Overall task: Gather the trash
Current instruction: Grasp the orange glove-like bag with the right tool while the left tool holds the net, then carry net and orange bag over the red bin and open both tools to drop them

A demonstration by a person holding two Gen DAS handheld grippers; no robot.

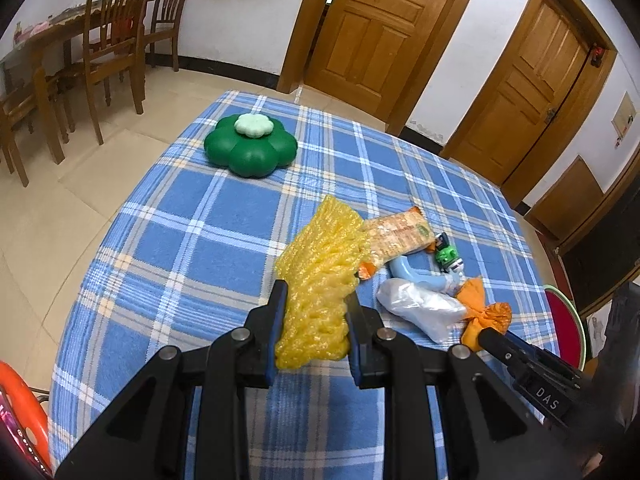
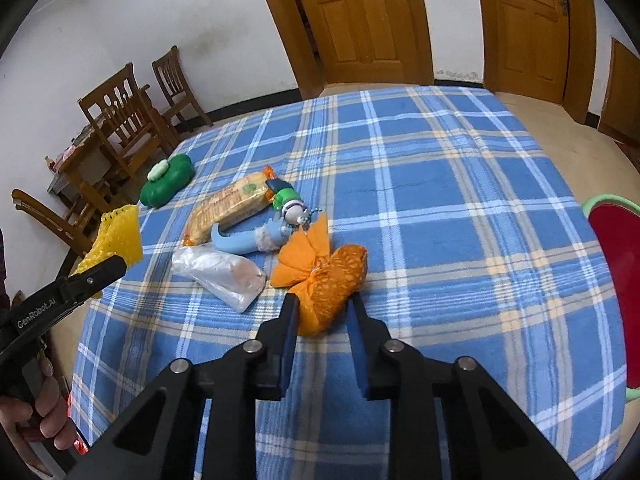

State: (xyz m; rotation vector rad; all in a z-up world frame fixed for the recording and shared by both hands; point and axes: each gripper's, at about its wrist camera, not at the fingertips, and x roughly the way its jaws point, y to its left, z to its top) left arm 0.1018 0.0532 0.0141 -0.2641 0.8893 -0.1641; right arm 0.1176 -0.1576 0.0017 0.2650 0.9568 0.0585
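Observation:
My left gripper is shut on a yellow foam net sleeve, held above the blue plaid table; the sleeve also shows in the right wrist view. My right gripper is shut on an orange wrapper bundle, seen in the left wrist view too. On the table lie a clear plastic bag, a cracker packet, a light blue curved piece and a small green toy.
A green flower-shaped container with a pale lid sits at the far left of the table. A red and green stool stands at the right edge. Wooden chairs and doors lie beyond.

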